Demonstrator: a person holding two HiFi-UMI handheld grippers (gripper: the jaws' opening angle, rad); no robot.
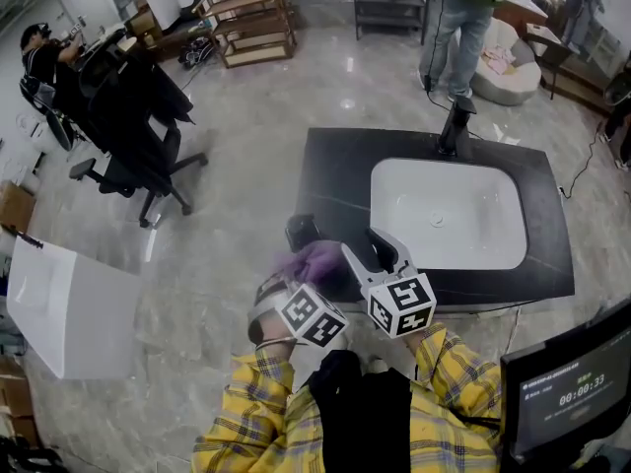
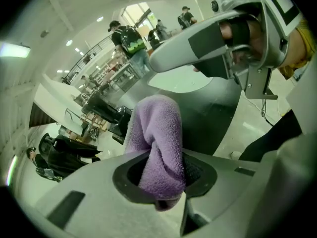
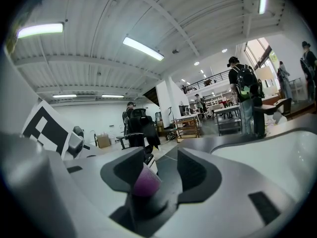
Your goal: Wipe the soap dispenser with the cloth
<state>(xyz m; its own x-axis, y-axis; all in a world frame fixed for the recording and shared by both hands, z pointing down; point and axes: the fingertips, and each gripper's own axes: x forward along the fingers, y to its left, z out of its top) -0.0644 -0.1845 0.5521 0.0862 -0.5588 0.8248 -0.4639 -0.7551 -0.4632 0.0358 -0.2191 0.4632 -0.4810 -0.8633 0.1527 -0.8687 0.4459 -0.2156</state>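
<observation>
The purple cloth (image 1: 314, 260) is clamped between the fingers of the left gripper (image 1: 296, 282). In the left gripper view a thick fold of it stands up out of the closed pads (image 2: 157, 148). That gripper is held low over the front left corner of the dark tabletop (image 1: 335, 166), where the black soap dispenser (image 1: 300, 232) stands upright, well apart from the white sink (image 1: 394, 180) and the faucet (image 1: 455, 126).

The cloth is seen just beside the dispenser, on its near side. Whether the two are touching cannot be told. The fingers of the right gripper (image 1: 360, 241) are spread wide and nothing is gripped. In its own view only a patch of the purple cloth shows low in the gap (image 3: 144, 181), against one pad.

The task is judged to be at its start or early in the wiping. The cloth has been taken up and brought to the dispenser, but no wiped surface can be confirmed. The dispenser's body and pump head are still to be rubbed over.
</observation>
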